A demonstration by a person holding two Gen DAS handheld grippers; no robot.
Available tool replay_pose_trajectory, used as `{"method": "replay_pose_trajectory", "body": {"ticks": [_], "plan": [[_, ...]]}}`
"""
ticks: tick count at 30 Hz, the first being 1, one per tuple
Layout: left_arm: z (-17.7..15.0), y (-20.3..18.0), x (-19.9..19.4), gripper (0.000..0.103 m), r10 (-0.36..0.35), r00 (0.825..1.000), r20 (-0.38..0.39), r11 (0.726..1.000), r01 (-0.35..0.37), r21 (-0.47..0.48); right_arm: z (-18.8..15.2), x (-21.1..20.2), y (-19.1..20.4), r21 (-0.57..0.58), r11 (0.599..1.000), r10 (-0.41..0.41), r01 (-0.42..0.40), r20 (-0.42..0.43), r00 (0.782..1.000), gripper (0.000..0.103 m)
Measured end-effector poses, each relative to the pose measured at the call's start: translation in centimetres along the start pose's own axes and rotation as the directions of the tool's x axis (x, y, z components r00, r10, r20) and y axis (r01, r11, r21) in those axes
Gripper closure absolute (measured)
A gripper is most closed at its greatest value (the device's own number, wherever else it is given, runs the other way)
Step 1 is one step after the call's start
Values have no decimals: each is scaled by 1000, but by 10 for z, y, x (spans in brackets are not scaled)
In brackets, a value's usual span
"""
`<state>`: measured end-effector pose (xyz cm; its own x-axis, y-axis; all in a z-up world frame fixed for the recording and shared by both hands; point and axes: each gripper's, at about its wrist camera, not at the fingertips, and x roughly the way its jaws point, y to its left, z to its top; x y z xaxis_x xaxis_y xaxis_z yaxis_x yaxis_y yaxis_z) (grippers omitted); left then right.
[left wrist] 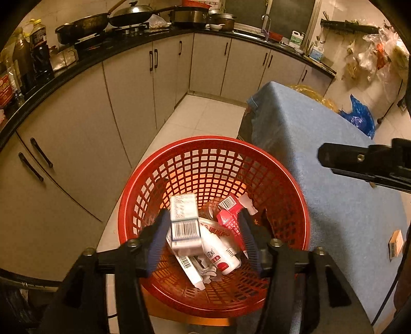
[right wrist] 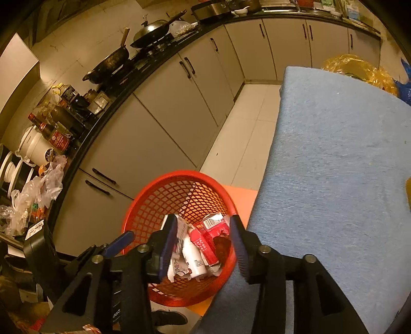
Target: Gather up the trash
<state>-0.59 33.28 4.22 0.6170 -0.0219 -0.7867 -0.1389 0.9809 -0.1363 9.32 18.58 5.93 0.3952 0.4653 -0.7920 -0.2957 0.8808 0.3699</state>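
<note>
The basket point(left wrist: 295, 205) at lower centre is glossy red plastic mesh. Right of it, the tablecloth point(left wrist: 321, 144) is matt, rough blue cloth. Upper left, the wok point(left wrist: 131, 18) is shiny metal.

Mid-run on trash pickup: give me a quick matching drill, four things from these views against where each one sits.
Things:
1. white bottle
2. red basket
3. small tan box
4. lidded wok

Places:
a. on the stove
b. on the blue tablecloth
c. lying among the trash in the basket
d. on the floor beside the table

Pairs: 1-c, 2-d, 3-b, 4-a
</note>
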Motion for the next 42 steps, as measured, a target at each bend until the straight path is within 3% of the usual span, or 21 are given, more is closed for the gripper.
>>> {"method": "replay_pose_trajectory", "body": {"ticks": [1,9,13,16,23,32,42], "plan": [[0,1,-2,38,5,1000,6,1000,-5,-8,-1,-3,-1,1,1000,-6,6,6,1000,48],[-1,-1,-6,33,33,999,9,999,-33,-26,-9,-25,-4,-3,999,-35,35,30,999,36],[-3,-3,-19,20,75,996,41,996,-73,-56,-10,-31,-3,-41,999,-34,35,25,999,30],[-6,-7,-28,19,109,992,56,992,-105,-74,-15,-41,-3,-85,995,-46,50,46,998,24],[-19,-26,-70,19,185,978,98,978,-174,-114,-33,-75,-8,-159,987,-11,23,76,997,23],[-65,-87,-157,12,286,940,186,954,-262,-145,-91,-155,-22,-281,960,57,-12,153,987,20],[-152,-168,-242,3,425,870,250,903,-385,-194,-187,-263,-56,-459,889,110,-5,203,973,14]]}}
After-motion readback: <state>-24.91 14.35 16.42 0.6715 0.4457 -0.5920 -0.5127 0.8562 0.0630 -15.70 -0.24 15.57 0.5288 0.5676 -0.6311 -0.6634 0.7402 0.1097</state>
